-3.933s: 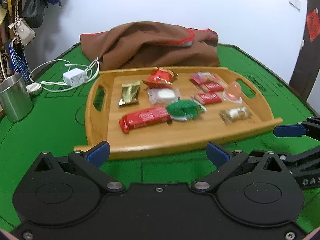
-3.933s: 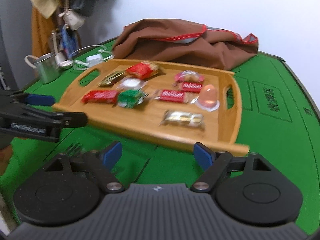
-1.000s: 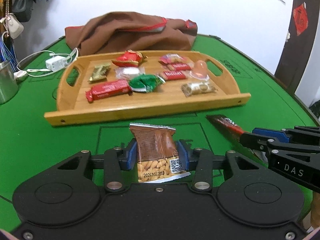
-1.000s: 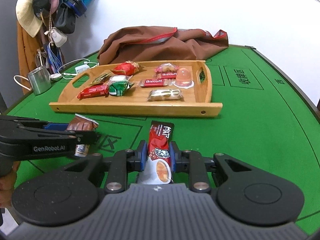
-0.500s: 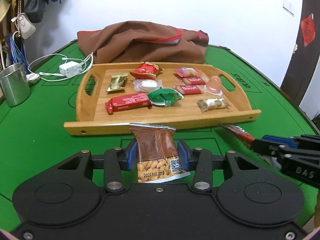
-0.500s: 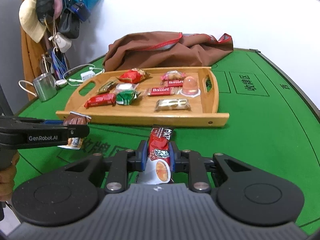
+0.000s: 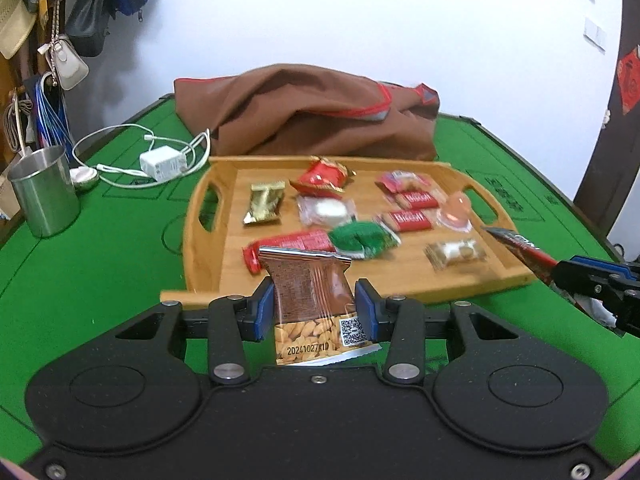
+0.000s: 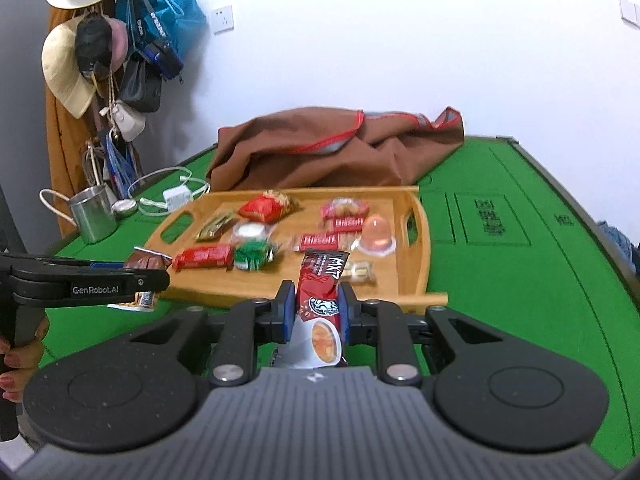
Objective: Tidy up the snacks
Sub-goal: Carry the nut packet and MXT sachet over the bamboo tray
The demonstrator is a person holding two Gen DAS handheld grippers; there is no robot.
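Note:
My left gripper (image 7: 315, 308) is shut on a brown peanut packet (image 7: 310, 292) and holds it just before the front edge of the wooden tray (image 7: 224, 280). My right gripper (image 8: 316, 310) is shut on a red coffee sachet (image 8: 322, 284) and holds it at the tray's front right rim (image 8: 420, 264). The tray holds several wrapped snacks, among them a red bar (image 7: 292, 244), a green packet (image 7: 360, 236) and a jelly cup (image 7: 456, 208). The right gripper with its sachet (image 7: 520, 250) shows at the right of the left wrist view. The left gripper with its packet (image 8: 146, 260) shows at the left of the right wrist view.
A brown cloth bag (image 7: 304, 112) lies behind the tray. A steel cup (image 7: 44, 192), a white charger with cable (image 7: 160, 164) and hanging bags and hats (image 8: 100, 60) are at the left. The green table (image 8: 520, 280) extends to the right of the tray.
Both grippers have moved forward toward the tray with their packets. The tray now looks nearer, and the packets reach its front edge.

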